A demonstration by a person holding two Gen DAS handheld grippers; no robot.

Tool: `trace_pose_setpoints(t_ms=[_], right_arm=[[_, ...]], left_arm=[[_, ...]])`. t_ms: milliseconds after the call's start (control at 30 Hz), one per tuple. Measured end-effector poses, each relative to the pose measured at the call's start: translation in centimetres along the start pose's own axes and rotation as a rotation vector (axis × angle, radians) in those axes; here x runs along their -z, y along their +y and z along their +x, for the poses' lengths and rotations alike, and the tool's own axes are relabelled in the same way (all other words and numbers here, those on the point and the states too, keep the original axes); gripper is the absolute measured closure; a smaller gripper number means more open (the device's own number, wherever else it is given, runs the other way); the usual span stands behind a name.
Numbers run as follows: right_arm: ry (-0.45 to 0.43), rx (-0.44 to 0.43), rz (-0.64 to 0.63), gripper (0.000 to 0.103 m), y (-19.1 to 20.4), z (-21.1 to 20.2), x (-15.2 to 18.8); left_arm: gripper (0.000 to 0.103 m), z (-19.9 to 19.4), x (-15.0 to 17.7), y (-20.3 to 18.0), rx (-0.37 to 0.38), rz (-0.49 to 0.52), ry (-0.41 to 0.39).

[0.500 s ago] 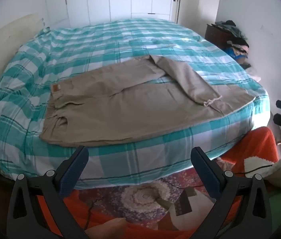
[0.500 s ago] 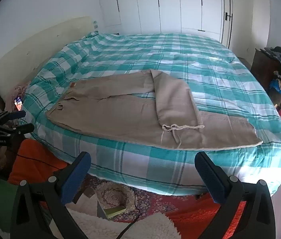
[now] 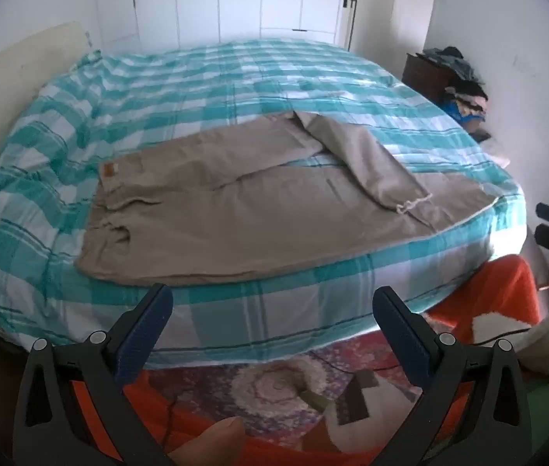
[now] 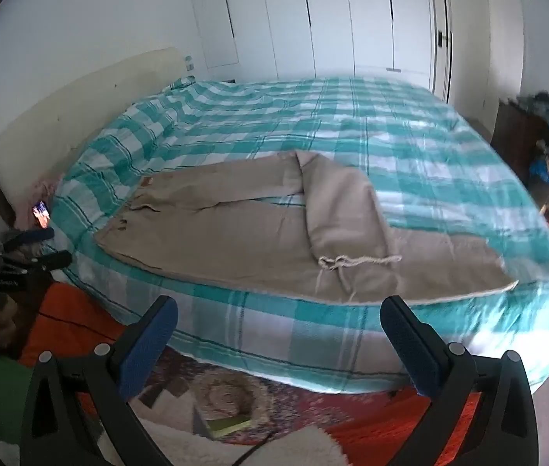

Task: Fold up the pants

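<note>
White cupboard doors point(image 3: 235, 0) back a checked bed point(image 3: 235, 77). Beige pants point(image 3: 235, 202) lie there, one leg folded over. Left gripper point(image 3: 272, 334) and right gripper point(image 4: 278, 339) fingers spread, empty.

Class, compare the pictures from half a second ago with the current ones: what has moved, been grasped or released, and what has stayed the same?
Nothing was grasped or released. The left gripper and right gripper remain wide open and empty, short of the bed; both views have shifted only slightly. The beige pants lie as before, one leg folded across the other.

One pants point(image 3: 258, 209), one bed point(image 3: 274, 310), perhaps two rugs point(image 3: 274, 388).
</note>
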State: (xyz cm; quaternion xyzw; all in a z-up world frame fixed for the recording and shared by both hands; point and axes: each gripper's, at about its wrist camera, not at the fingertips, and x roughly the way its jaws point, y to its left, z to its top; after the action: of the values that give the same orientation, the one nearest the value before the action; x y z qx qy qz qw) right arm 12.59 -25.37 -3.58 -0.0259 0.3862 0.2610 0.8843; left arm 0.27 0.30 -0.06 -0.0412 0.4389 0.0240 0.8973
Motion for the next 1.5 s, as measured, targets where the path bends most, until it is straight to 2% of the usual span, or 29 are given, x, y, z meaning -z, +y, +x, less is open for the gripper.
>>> trace_pose_setpoints(t_ms=[233,867,1500], right_arm=[[0.035,-0.029,-0.012,0.000,1.0,0.6,0.3],[0.066,-0.063,-0.008,0.000,2.9,1.6,1.0],[0.078,-0.079,-0.022,0.000,4.0,2.2,1.0]], left_arm=[[0.000,-0.3,0.0,-0.8,0.006,0.036,-0.005],[0.000,-0.3,0.6,-0.4,0.061,0.016,0.000],[0.001,-0.3,0.9,-0.5,0.059,0.016,-0.002]])
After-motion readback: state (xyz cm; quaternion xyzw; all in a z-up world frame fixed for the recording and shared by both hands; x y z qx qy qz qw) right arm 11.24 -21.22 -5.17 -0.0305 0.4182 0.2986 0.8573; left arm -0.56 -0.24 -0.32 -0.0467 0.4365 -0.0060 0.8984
